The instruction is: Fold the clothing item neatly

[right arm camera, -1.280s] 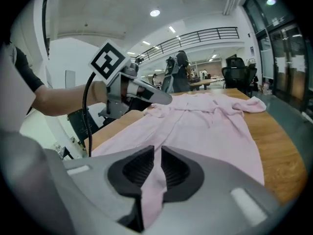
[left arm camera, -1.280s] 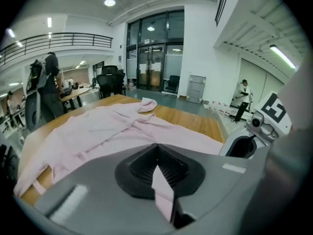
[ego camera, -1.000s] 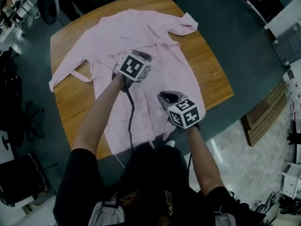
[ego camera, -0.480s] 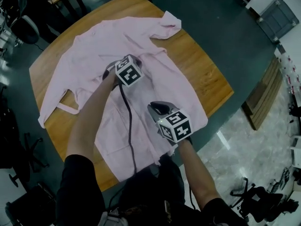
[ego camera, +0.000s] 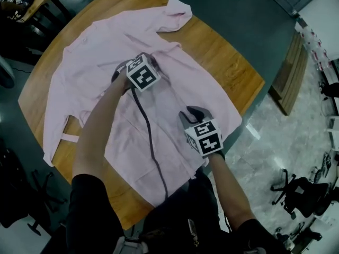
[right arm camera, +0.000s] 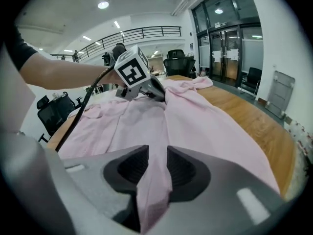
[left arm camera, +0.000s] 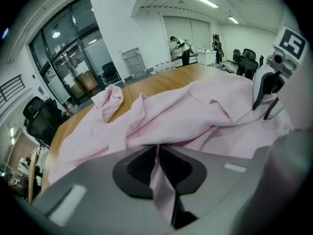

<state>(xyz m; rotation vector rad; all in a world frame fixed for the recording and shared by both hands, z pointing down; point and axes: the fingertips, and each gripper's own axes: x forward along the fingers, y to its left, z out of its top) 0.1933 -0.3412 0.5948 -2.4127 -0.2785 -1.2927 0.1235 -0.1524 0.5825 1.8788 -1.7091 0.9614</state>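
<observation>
Pink shirt (ego camera: 106, 52) lies spread on the worktop (ego camera: 228, 67); it looks soft, light and limp. Your left gripper (left arm camera: 157, 153) has fingers just easing apart, pinching a thin fold; your right gripper (right arm camera: 154, 168) fingers, just opening, straddle fabric loosely. Grip at hems or seams.

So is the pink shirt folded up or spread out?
Spread out. The pink shirt lies open across the wooden table, sleeves reaching toward the edges, with only a small ridge pinched up in its middle.
</observation>
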